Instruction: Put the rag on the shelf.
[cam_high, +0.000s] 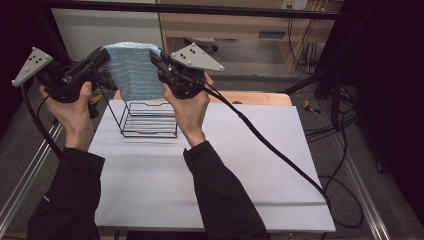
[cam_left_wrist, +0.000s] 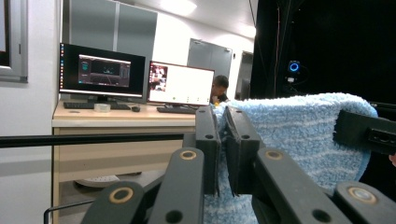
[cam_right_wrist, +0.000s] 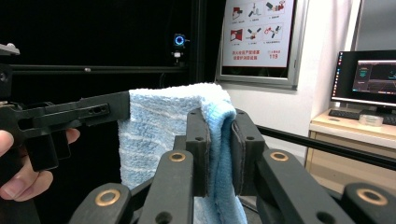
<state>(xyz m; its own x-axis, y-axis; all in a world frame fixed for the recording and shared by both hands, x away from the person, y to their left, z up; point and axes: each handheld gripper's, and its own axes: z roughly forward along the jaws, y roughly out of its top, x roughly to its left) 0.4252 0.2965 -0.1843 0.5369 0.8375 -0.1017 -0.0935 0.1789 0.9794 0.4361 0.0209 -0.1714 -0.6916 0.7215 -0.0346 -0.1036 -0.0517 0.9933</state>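
A light blue striped towel (cam_high: 132, 70) hangs in the air between my two grippers, above a black wire rack (cam_high: 147, 119) on the white table top. My left gripper (cam_high: 104, 54) is shut on the towel's upper left corner, and in the left gripper view the towel (cam_left_wrist: 299, 126) is pinched between the jaws of that gripper (cam_left_wrist: 223, 140). My right gripper (cam_high: 155, 56) is shut on the upper right corner. In the right gripper view the towel (cam_right_wrist: 159, 135) folds between the jaws of the right gripper (cam_right_wrist: 224, 140), and the left gripper (cam_right_wrist: 84, 112) holds the far corner.
The white table top (cam_high: 235, 165) stretches to the right and toward me. A wooden board (cam_high: 260, 97) lies along its far edge. Metal rails (cam_high: 30, 165) run beside the table on the left. A desk with monitors (cam_left_wrist: 102, 70) stands beyond the table.
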